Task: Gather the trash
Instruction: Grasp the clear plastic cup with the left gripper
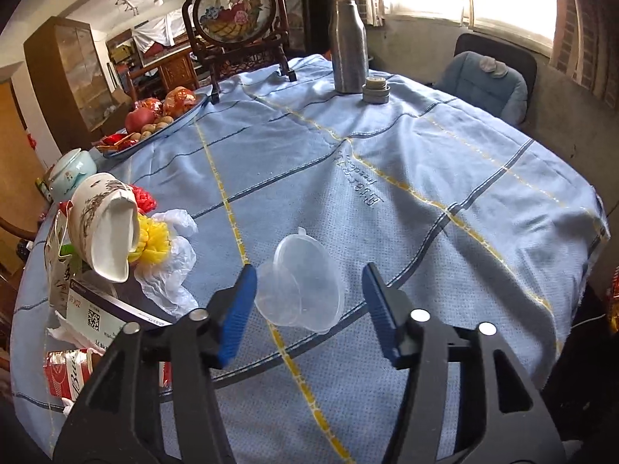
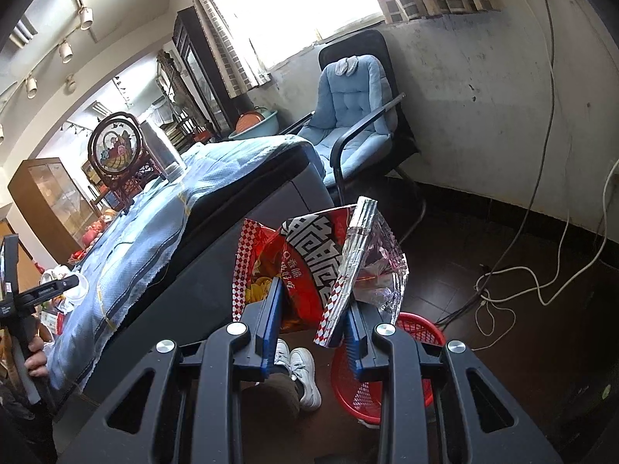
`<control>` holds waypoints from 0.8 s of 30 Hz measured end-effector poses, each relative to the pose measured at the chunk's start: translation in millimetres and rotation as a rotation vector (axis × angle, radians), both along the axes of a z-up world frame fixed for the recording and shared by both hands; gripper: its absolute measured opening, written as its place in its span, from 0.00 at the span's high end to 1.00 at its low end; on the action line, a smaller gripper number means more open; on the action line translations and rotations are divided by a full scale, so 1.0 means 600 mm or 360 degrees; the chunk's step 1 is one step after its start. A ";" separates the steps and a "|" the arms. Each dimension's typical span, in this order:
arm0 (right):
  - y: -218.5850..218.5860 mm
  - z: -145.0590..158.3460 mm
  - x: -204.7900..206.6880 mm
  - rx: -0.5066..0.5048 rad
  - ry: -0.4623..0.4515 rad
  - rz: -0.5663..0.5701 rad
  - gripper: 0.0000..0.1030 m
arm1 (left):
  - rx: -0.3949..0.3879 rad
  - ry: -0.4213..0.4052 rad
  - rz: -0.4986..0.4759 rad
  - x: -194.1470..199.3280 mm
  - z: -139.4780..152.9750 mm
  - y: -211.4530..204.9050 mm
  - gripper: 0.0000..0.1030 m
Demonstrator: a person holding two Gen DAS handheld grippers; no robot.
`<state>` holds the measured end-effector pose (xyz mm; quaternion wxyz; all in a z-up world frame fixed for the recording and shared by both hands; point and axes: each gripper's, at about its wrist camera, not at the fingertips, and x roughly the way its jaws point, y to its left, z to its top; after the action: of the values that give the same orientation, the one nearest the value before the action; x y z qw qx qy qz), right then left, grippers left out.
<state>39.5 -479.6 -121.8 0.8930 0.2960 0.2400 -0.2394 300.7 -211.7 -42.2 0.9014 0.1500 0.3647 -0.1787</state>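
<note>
My left gripper is open above the blue tablecloth, its blue fingers on either side of a clear plastic cup with lid lying on the cloth, not touching it. My right gripper is shut on a red snack bag with a silver foil lining, held beside the table, above the floor. A red mesh basket stands on the floor under and right of that bag.
At the table's left lie a tipped ceramic cup, white and yellow plastic wrap, a box and a red can pack. Farther back stand a fruit plate, a framed picture and a steel flask. A blue chair and cables are by the wall.
</note>
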 end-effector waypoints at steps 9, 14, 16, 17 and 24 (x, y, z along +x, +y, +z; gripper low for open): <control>-0.001 -0.007 0.002 0.0011 0.0004 0.0008 0.71 | -0.0147 0.0134 0.0105 0.037 0.004 0.041 0.30; -0.002 -0.012 0.006 0.0019 0.0010 0.0017 0.71 | -0.0103 0.0224 0.0104 0.050 -0.008 0.032 0.29; -0.002 -0.012 0.006 0.0019 0.0010 0.0018 0.71 | -0.0072 0.0239 0.0122 0.053 -0.014 0.028 0.29; -0.001 -0.012 0.007 0.0020 0.0010 0.0019 0.71 | -0.0060 0.0246 0.0130 0.055 -0.016 0.028 0.29; 0.001 -0.015 0.009 0.0020 0.0009 0.0024 0.71 | -0.0023 0.0237 0.0170 0.065 -0.020 0.030 0.46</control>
<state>44.8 -479.3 -130.8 0.8923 0.2991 0.2462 -0.2319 339.5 -193.5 -54.2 0.8811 0.1102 0.4370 -0.1435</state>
